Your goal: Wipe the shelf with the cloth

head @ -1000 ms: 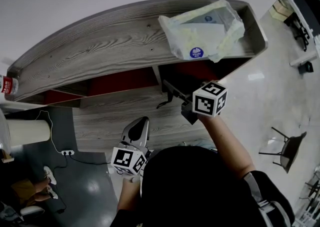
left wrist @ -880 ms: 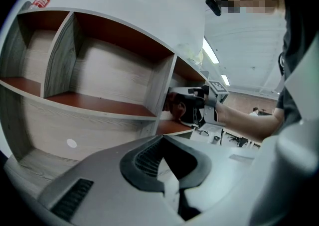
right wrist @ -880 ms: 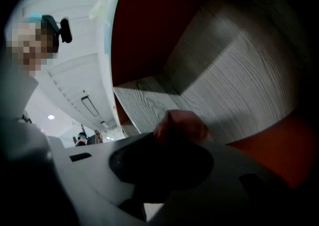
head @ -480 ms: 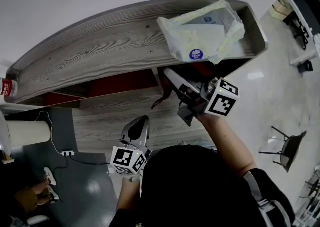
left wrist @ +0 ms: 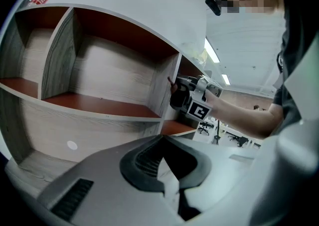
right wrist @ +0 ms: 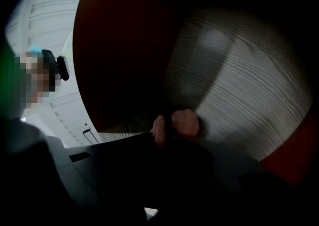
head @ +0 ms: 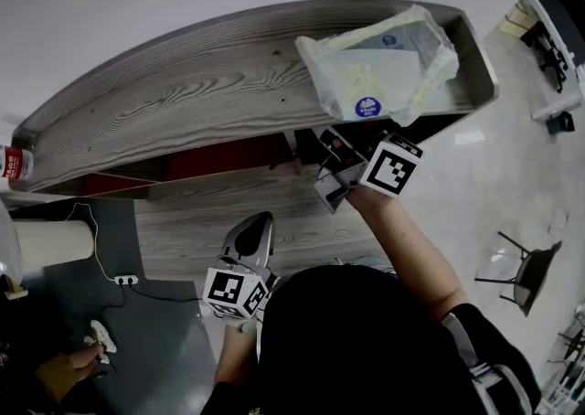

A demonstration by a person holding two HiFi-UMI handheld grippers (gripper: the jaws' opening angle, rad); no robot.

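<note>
The shelf (head: 183,93) is grey wood-grain with red inner panels. My right gripper (head: 322,163) reaches into its upper right compartment, just under the top board, shut on a small pinkish-brown cloth (right wrist: 182,123). The cloth is bunched at the jaw tips of that gripper (right wrist: 167,138), close to the compartment's grey wall (right wrist: 239,80) and a red panel (right wrist: 119,56). The left gripper view shows the right gripper (left wrist: 175,90) at the divider's edge. My left gripper (head: 251,238) hangs low before the shelf's base, jaws together and empty (left wrist: 160,140).
A crumpled plastic bag (head: 379,70) lies on the shelf's top at the right end. A bottle (head: 11,164) stands at the far left end. A white cylinder (head: 50,244), a power strip (head: 123,280) with its cable and a chair (head: 521,271) are on the floor.
My right gripper has turned and pushed further up into the compartment with the cloth, whose hanging end no longer shows. The left gripper has stayed put.
</note>
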